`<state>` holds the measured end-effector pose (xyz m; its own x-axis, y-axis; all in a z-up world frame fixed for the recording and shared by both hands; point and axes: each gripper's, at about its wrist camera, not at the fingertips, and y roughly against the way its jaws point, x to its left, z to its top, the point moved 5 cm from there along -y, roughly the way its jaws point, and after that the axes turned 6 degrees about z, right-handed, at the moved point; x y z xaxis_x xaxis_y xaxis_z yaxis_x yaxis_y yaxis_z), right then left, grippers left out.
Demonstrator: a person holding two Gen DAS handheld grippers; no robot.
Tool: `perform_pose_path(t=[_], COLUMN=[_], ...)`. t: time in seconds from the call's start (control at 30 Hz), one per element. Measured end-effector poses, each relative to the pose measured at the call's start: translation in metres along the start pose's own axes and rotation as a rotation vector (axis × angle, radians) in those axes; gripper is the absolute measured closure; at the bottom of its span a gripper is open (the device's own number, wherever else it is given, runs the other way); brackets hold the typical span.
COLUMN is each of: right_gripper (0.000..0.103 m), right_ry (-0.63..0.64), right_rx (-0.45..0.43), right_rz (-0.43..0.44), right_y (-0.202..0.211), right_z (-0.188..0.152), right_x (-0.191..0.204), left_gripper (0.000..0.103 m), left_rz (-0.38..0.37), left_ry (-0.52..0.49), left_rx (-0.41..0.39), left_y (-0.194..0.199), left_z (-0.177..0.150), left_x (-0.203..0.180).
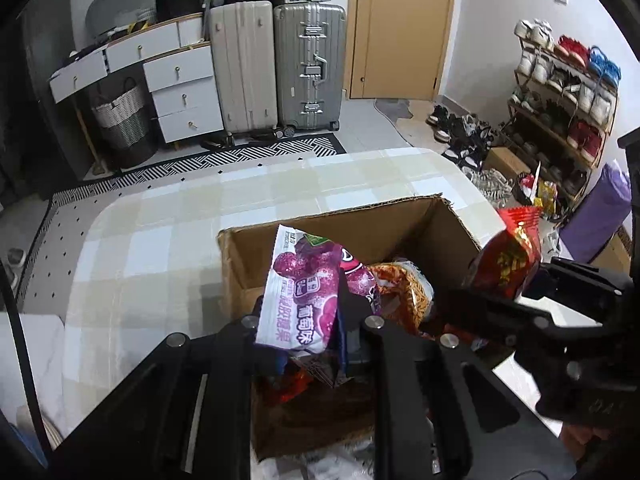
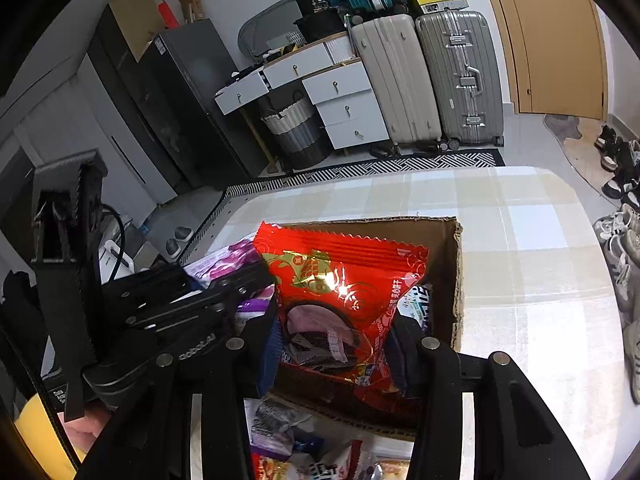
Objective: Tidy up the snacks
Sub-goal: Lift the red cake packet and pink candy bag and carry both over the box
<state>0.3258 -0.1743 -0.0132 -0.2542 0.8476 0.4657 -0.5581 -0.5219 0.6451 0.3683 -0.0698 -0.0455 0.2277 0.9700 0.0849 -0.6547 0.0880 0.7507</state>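
Note:
In the left wrist view my left gripper [image 1: 316,320] is shut on a white and purple grape candy packet [image 1: 304,292], held upright over the open cardboard box [image 1: 320,224]. To its right, my right gripper [image 1: 512,292] grips a shiny red snack packet [image 1: 508,256] above the box's right side. The right wrist view shows that red packet [image 2: 340,292] pinched between the blue pads [image 2: 272,344] of my right gripper [image 2: 334,340], over the box [image 2: 454,280]. At the left of this view is my left gripper [image 2: 244,284] with the purple packet [image 2: 232,260]. An orange snack bag [image 1: 404,288] lies inside the box.
The box stands on a table with a checked cloth [image 1: 160,240]. Several loose snack packets [image 2: 288,432] lie on the table in front of the box. Beyond the table are suitcases [image 1: 308,68], white drawers [image 1: 180,92], a door [image 1: 400,28] and a shoe rack [image 1: 560,100].

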Motion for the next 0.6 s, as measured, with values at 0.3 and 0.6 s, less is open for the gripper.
perform_pose_path(t=[0.3, 0.6], right_gripper=[0.059, 0.058], right_ry=[0.004, -0.024], right_rx=[0.058, 0.077], right_rz=[-0.008, 0.009], right_y=[-0.022, -0.028], right_z=[-0.008, -0.011], right_x=[-0.010, -0.015], left_gripper=[0.088, 0.083], left_rz=[0.014, 0.050], left_ry=[-0.018, -0.015], left_rx=[0.038, 0.070], left_y=[-0.037, -0.041], left_z=[0.005, 0.000], left_x=[-0.014, -0.009])
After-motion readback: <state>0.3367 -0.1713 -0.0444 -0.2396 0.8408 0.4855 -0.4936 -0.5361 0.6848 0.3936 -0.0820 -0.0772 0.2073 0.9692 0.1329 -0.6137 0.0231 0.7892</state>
